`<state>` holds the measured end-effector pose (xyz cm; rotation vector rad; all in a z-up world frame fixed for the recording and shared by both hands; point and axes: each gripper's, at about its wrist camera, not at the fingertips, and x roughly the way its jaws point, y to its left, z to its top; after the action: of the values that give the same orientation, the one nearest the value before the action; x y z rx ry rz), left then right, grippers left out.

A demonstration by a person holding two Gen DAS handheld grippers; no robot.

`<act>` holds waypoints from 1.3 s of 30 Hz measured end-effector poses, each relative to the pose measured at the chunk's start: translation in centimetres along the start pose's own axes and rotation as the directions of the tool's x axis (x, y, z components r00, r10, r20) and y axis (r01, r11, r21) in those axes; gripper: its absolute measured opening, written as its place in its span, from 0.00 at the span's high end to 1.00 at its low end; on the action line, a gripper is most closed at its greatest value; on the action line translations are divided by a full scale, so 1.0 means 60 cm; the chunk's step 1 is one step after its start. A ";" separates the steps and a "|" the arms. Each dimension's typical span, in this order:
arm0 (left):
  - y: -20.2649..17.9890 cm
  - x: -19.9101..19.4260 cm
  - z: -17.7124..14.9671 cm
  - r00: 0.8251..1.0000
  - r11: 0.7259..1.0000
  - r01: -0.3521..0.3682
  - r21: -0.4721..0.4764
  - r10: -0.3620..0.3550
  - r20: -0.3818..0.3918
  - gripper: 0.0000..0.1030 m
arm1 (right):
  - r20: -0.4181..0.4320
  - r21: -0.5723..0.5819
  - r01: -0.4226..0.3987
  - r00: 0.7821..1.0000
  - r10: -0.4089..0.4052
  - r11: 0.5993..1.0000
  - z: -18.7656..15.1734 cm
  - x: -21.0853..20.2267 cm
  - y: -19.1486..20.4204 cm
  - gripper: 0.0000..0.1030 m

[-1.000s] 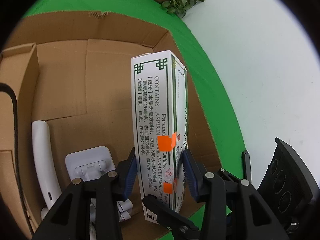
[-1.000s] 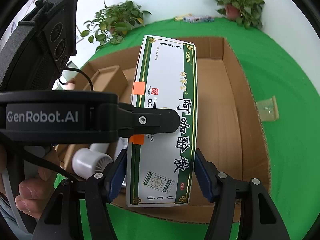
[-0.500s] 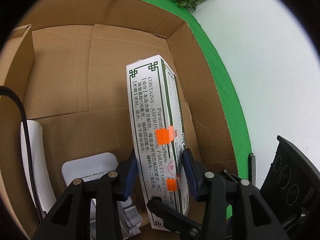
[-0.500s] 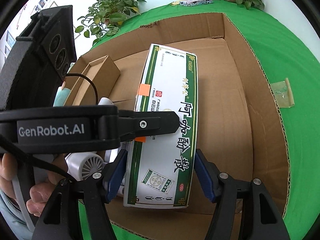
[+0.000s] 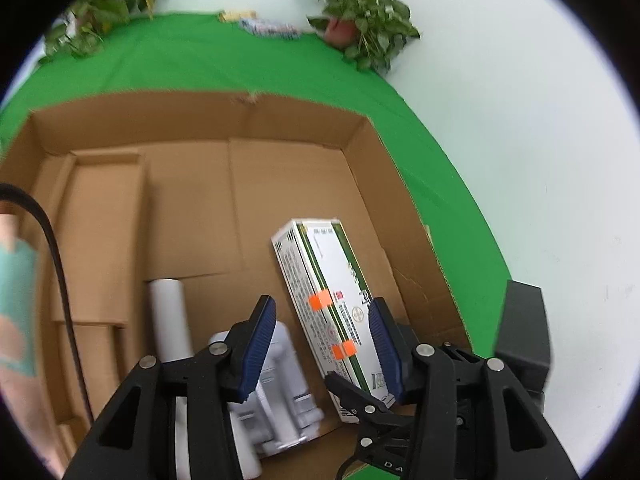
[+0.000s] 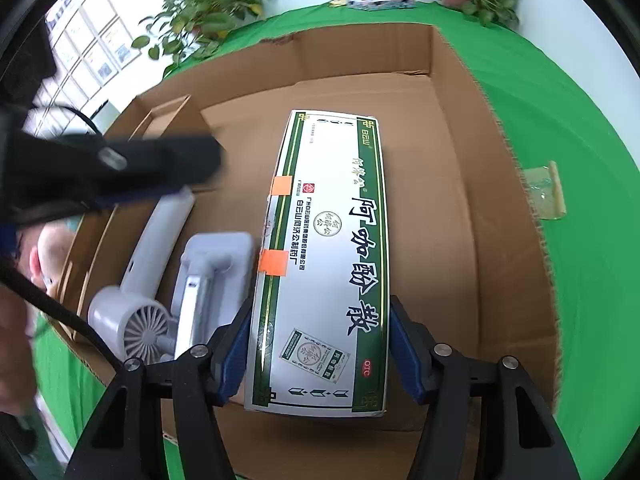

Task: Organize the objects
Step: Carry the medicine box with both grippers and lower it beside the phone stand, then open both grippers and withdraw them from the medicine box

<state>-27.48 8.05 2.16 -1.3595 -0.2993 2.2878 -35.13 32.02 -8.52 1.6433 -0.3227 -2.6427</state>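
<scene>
A white and green medicine box (image 6: 324,264) with orange stickers lies inside the big cardboard box (image 6: 448,128). My right gripper (image 6: 320,344) has a blue pad at each long side of the box's near end. In the left wrist view the medicine box (image 5: 332,312) rests on the carton floor (image 5: 280,200). My left gripper (image 5: 320,344) is open and raised above it, holding nothing.
A white handheld fan (image 6: 140,280) and a white stand (image 6: 208,280) lie left of the medicine box. A smaller brown carton (image 5: 100,220) sits at the box's left. Potted plants (image 5: 360,20) and small packs stand at the back of the green cloth. A clear packet (image 6: 544,192) lies outside, right.
The medicine box has gone down onto the carton floor. My left gripper has opened, let go of it and pulled back up. The right gripper stays at the box's near end.
</scene>
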 end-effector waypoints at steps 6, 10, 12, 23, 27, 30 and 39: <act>0.048 -0.087 -0.058 0.986 0.990 -0.140 0.013 0.138 0.089 0.54 | -0.047 -0.006 0.001 0.999 -0.002 1.000 -0.012 0.013 0.026 0.39; 0.084 -0.065 0.007 0.974 0.981 -0.194 0.005 0.192 0.116 0.54 | -0.035 0.005 0.004 0.999 -0.004 1.000 -0.022 0.007 0.029 0.37; 0.088 -0.076 -0.008 0.971 0.979 -0.204 0.000 0.202 0.127 0.54 | -0.021 0.004 0.018 1.000 -0.018 1.000 -0.026 -0.003 0.033 0.37; 0.124 -0.113 -0.074 0.970 0.979 -0.200 -0.048 0.205 0.134 0.54 | -0.050 0.064 0.015 0.999 -0.011 0.998 -0.011 0.008 0.031 0.36; 0.126 -0.122 -0.082 0.959 0.973 -0.226 -0.039 0.230 0.163 0.54 | -0.046 0.069 0.018 0.999 -0.015 0.997 -0.012 0.001 0.031 0.35; 0.123 -0.128 -0.092 0.944 0.964 -0.265 -0.028 0.265 0.198 0.54 | -0.006 0.058 0.034 0.999 -0.033 0.998 -0.020 -0.019 0.040 0.31; 0.106 -0.153 -0.154 0.810 0.897 -0.443 -0.019 0.409 0.421 0.24 | 0.401 -0.019 0.098 0.912 -0.082 0.995 -0.109 -0.126 0.092 0.01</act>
<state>-17.45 -2.42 2.12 -0.9511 -0.0257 2.9337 -26.47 26.43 -3.63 1.1169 -0.1997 -3.0228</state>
